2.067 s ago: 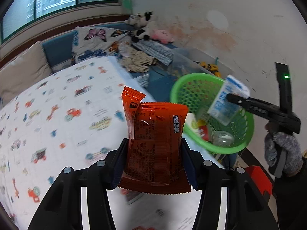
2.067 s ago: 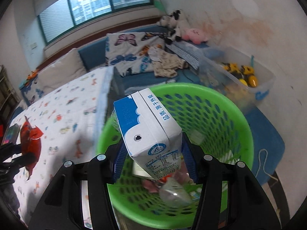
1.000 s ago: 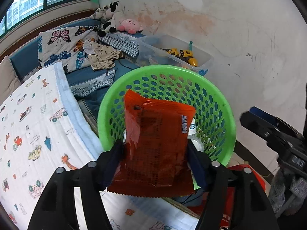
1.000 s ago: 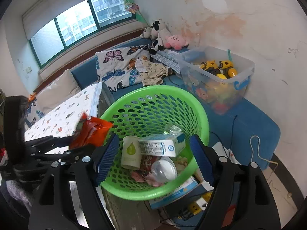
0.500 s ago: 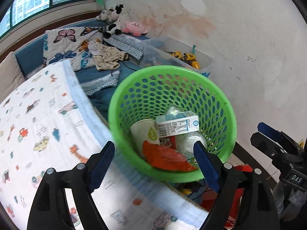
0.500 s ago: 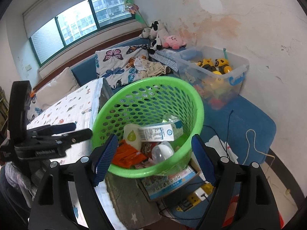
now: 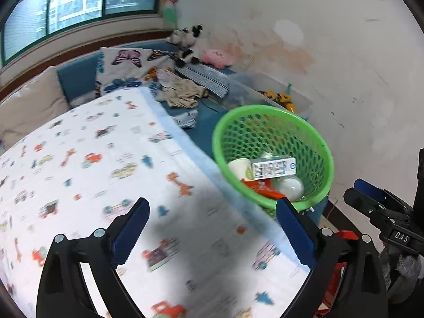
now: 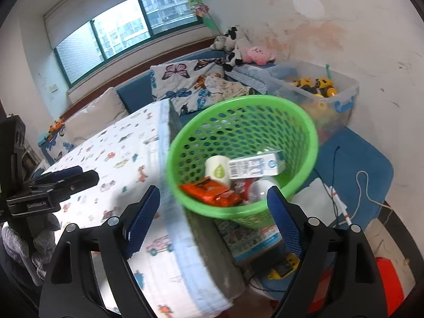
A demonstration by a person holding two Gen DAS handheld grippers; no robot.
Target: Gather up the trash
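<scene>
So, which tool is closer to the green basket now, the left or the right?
Right. The right tool hangs open just before the green basket, its near rim between the fingers. The left tool, also open, is over the printed bedsheet, basket off to its right.

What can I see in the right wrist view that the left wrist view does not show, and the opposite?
Only the right wrist view shows the white cable on the blue mat and the printed box under the basket. Only the left wrist view shows the right hand-held gripper from the side. Both show the green basket holding the milk carton, paper cup and orange wrapper, beside the patterned bedsheet. Both hand-held grippers are open and empty.
</scene>
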